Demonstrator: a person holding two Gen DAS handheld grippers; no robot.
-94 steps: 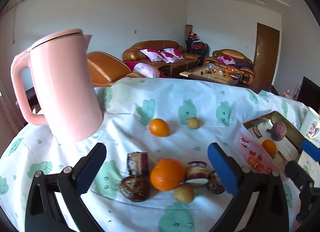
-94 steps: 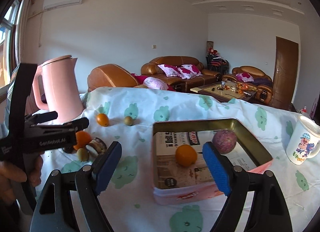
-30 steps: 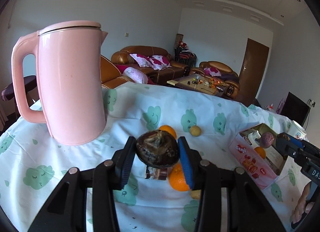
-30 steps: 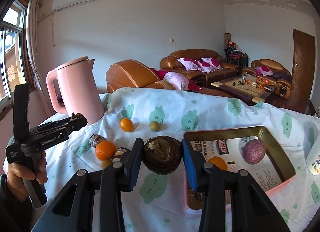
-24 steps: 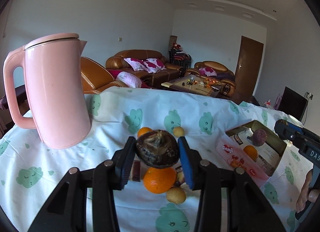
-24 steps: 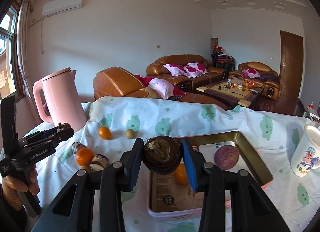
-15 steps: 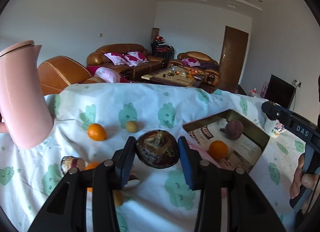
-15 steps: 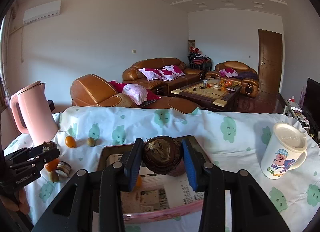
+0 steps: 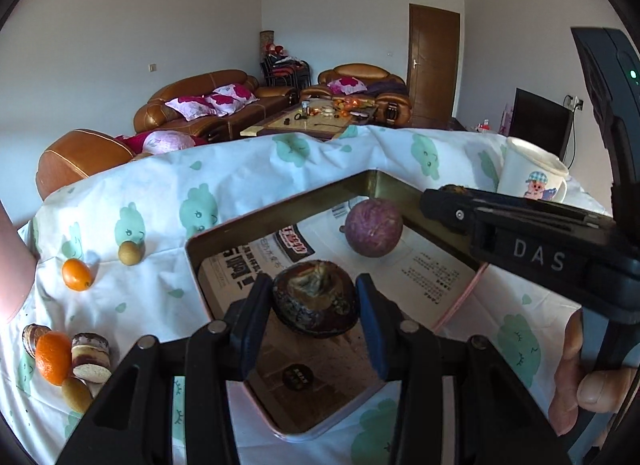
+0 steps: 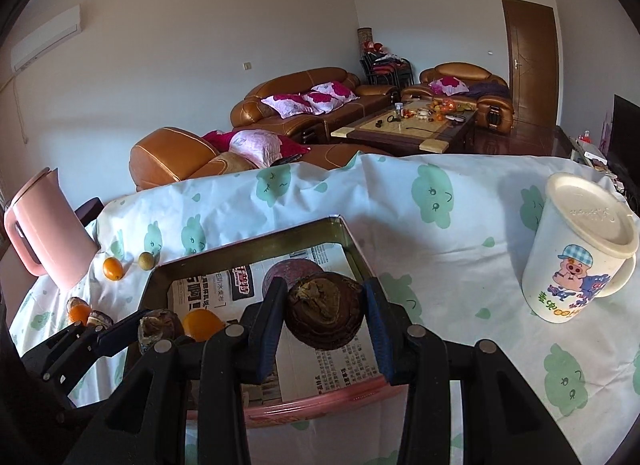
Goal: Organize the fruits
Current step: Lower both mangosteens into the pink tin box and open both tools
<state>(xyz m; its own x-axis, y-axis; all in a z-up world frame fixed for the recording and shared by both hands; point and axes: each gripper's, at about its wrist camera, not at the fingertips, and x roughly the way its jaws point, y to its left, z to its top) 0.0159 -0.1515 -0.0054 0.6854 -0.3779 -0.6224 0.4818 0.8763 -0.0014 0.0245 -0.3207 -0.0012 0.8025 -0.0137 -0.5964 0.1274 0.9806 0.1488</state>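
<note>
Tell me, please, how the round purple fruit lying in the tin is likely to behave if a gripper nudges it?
The purple fruit looks nearly spherical, so it would probably roll rather than slide. It lies loose on printed paper lining the tin, which likely gives little grip. The tin's raised walls should stop it from escaping.

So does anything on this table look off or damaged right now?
Yes. The dark brown fruit clamped in the left tool and the one in the right tool both look shrivelled and cracked on top, unlike the smooth orange and purple fruit in the newspaper-lined tin. Nothing looks spilled.
</note>
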